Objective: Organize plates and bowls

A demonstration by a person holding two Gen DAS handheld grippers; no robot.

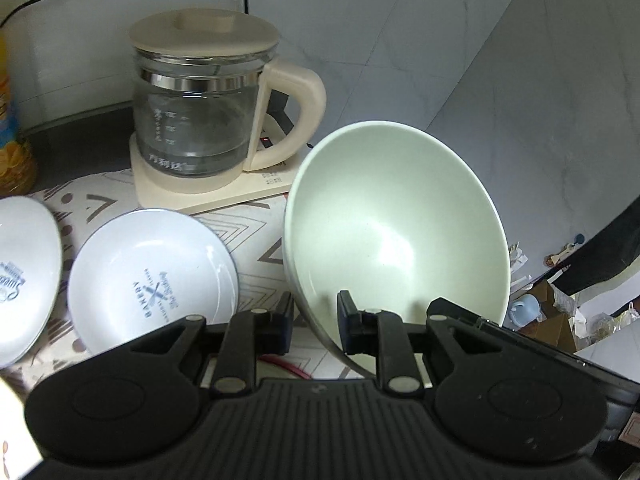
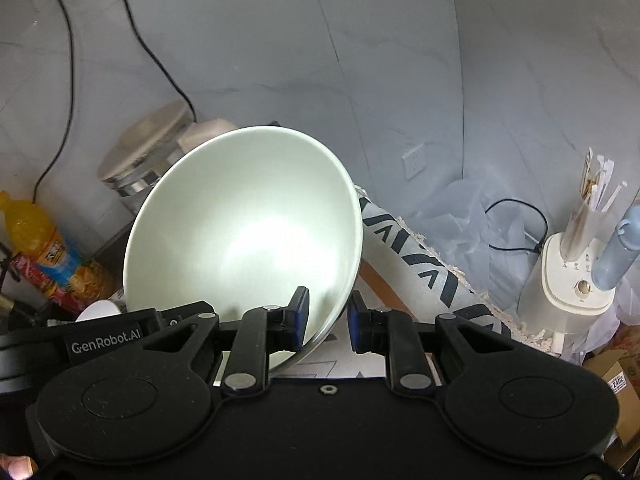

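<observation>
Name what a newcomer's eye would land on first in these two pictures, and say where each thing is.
First, the big pale green bowl, tilted and pinched at its rim by the left claw on one side and the right claw on the other. Behind it stands a glass kettle on a cream base. Left of the bowl, two white printed plates lie on a patterned cloth.

The left gripper (image 1: 314, 322) clamps the rim of a pale green bowl (image 1: 394, 216), held tilted above the patterned mat (image 1: 256, 236). Two white printed plates (image 1: 150, 276) lie left; a glass kettle (image 1: 200, 108) stands behind.
</observation>
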